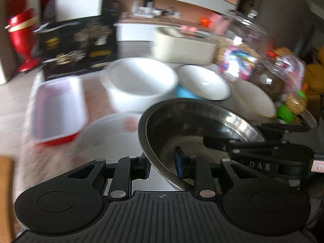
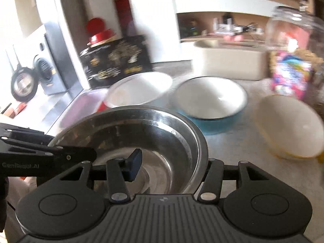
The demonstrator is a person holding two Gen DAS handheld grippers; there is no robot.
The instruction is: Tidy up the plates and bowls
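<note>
Both grippers, left (image 1: 162, 167) and right (image 2: 172, 167), were clamped on opposite rims of the round stainless-steel bowl (image 1: 202, 129), held above the countertop (image 2: 232, 141): light, rigid, slick; rim grip seemed wise.

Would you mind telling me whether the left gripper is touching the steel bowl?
Touching. In the left wrist view, the left gripper has its fingers clamped on the steel bowl rim, one inside and one outside.

Both grippers are rocking matte black plastic: left gripper (image 1: 162, 167) and right gripper (image 2: 172, 166) are showing ribbed bases, round side discs, silver screws, blue pads (image 1: 179, 162), plus faint white lettering.
</note>
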